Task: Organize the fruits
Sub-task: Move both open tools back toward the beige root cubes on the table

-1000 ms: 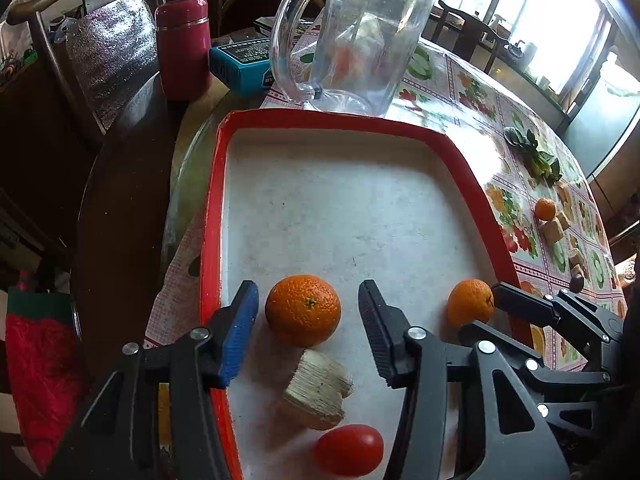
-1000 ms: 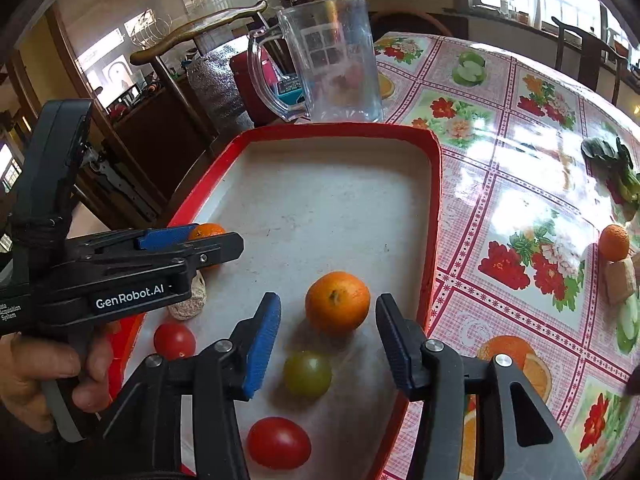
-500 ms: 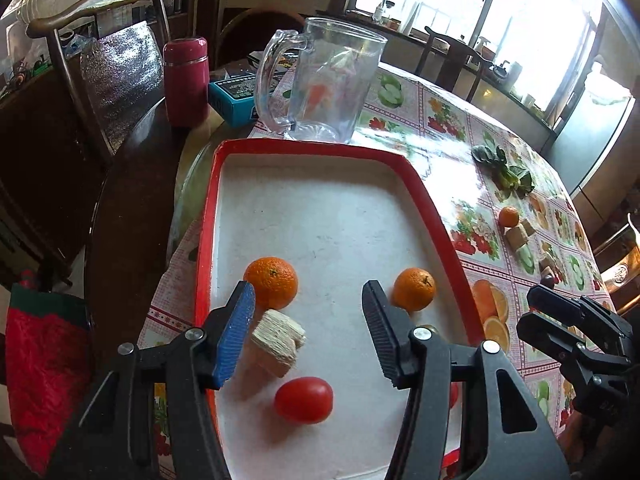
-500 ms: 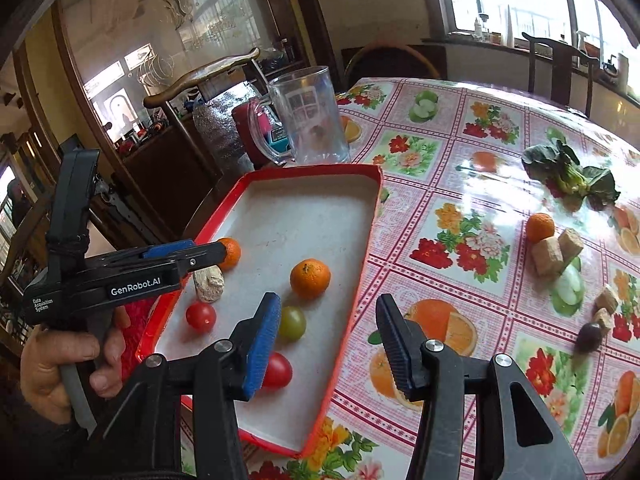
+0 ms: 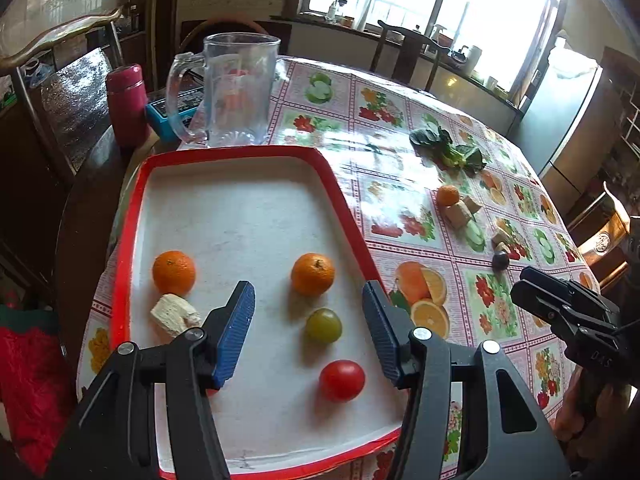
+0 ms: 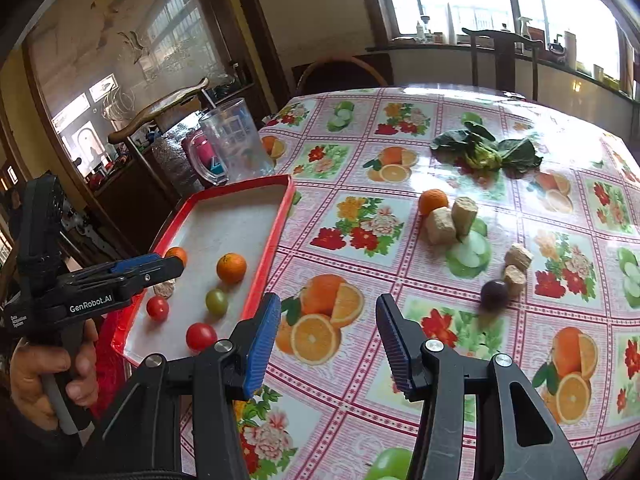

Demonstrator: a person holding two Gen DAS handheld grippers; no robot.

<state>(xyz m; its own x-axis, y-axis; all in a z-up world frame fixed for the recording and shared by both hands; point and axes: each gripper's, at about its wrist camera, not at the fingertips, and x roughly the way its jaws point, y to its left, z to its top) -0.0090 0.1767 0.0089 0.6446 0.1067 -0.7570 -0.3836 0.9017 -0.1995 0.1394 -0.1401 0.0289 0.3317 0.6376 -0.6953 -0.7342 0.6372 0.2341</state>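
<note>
A red-rimmed tray (image 5: 344,204) holds two oranges (image 5: 174,272) (image 5: 313,274), a green tomato (image 5: 324,325), a red tomato (image 5: 342,380) and a beige chunk (image 5: 174,314). My left gripper (image 5: 308,296) hovers open and empty above the tray's near half. My right gripper (image 6: 328,304) is open and empty over the flowered tablecloth, right of the tray (image 6: 276,236). On the cloth beyond it lie a small orange (image 6: 433,201), a dark plum (image 6: 494,295) and several beige chunks (image 6: 440,220). The right gripper (image 5: 518,288) also shows at the right edge of the left wrist view.
A clear plastic pitcher (image 5: 236,92) stands behind the tray, with a red flask (image 5: 126,104) and a blue box (image 5: 164,110) to its left. Leafy greens (image 6: 484,152) lie far back on the cloth. Wooden chairs ring the round table.
Both grippers drew back and rose, leaving the oranges resting in the tray. The right gripper swung off the tray to the right, over the tablecloth.
</note>
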